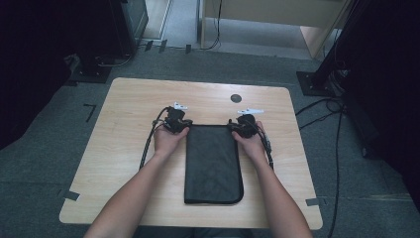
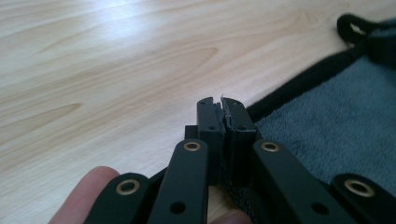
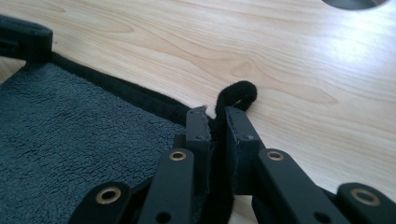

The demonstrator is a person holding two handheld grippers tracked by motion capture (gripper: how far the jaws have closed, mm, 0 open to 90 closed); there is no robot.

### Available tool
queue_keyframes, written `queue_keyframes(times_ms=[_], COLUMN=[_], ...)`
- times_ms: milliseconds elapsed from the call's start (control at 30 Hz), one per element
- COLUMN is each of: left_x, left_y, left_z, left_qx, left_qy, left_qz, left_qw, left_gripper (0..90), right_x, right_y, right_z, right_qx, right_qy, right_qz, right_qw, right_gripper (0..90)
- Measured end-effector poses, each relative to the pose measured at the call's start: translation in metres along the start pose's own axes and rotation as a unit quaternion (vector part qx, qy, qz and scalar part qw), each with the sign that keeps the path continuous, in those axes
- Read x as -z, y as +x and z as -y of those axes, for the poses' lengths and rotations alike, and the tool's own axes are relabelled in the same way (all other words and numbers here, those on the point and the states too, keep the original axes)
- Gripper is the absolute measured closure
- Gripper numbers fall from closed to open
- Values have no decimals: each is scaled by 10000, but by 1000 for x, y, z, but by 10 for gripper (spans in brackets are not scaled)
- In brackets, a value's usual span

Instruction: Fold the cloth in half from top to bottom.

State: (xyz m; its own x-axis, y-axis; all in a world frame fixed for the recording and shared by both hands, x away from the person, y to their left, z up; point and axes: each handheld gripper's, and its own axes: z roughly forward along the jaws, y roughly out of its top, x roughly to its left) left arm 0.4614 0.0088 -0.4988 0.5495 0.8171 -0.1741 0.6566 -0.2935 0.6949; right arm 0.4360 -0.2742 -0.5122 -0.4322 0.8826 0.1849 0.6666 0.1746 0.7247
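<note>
A dark towel [image 1: 214,163] lies folded in a long strip near the middle of the worktop [image 1: 129,99], its near short end close to the front edge. The left gripper [image 1: 177,122] sits at the far left corner of the towel and the right gripper [image 1: 242,125] at the far right corner.

In the left gripper view the jaws are pressed together on the towel's [image 2: 336,121] black hem, with cloth caught between them. In the right gripper view the jaws pinch the hem [image 3: 140,95] too, and a small loop [image 3: 236,95] of the edge sticks up above them.

So the step in hand seems to be the grasp of both far corners, and it looks done. The next move probably calls for lifting both corners together and bringing them evenly toward the near end, so the fold stays straight.
</note>
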Motion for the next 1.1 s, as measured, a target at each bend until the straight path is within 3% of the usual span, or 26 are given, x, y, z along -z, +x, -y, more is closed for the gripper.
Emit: queue_keyframes(times_ms=[67, 133, 167, 233, 300, 367, 400, 467, 500, 567, 633, 767, 933, 1100], left_x=[3, 13, 13, 21, 32, 44, 56, 62, 68, 76, 86, 96, 120, 138], left_y=[4, 15, 15, 24, 33, 36, 34, 33, 31, 25, 16, 9, -1, -11], left_z=[-2, -10, -10, -19, -29, -38, -44, -46, -47, -46, -41, -35, -22, -6], left_qx=[11, -40, -40, 49, 163, 106, -53, -151, -242, -403, -602, -712, -624, -701], left_qy=[8, -39, -39, -107, -201, -442, -683, -803, -893, -993, -1080, -1148, -1363, -1438], left_qz=[-41, -271, -271, -380, -410, -346, -273, -222, -186, -172, -169, -170, 105, 250], left_qw=[10000, 9996, 9996, 9992, 9988, 9984, 9973, 9964, 9955, 9941, 9922, 9907, 9886, 9868], left_gripper=[880, 881, 881, 882, 882, 880, 880, 879, 878, 878, 878, 877, 875, 875], right_x=[-2, -5, -5, -9, -9, -5, -1, 3, 13, 23, 31, 47, 70, 83], right_y=[8, 16, 16, 29, 34, 44, 45, 45, 42, 42, 44, 53, 65, 71], right_z=[-5, -13, -13, -29, -35, -51, -55, -58, -60, -61, -60, -55, -44, -33], right_qx=[61, 66, 66, 63, 98, 253, 286, 239, 102, 63, 189, 342, 539, 618], right_qy=[-14, -159, -159, -397, -467, -711, -811, -950, -1135, -1281, -1319, -1381, -1449, -1507], right_qz=[19, 0, 0, -8, 11, 169, 191, 176, 70, -51, -37, -29, -50, -207], right_qw=[10000, 9999, 9999, 9992, 9989, 9970, 9961, 9950, 9935, 9917, 9911, 9898, 9880, 9864], right_gripper=[819, 819, 819, 819, 819, 819, 819, 819, 819, 818, 818, 818, 818, 817])
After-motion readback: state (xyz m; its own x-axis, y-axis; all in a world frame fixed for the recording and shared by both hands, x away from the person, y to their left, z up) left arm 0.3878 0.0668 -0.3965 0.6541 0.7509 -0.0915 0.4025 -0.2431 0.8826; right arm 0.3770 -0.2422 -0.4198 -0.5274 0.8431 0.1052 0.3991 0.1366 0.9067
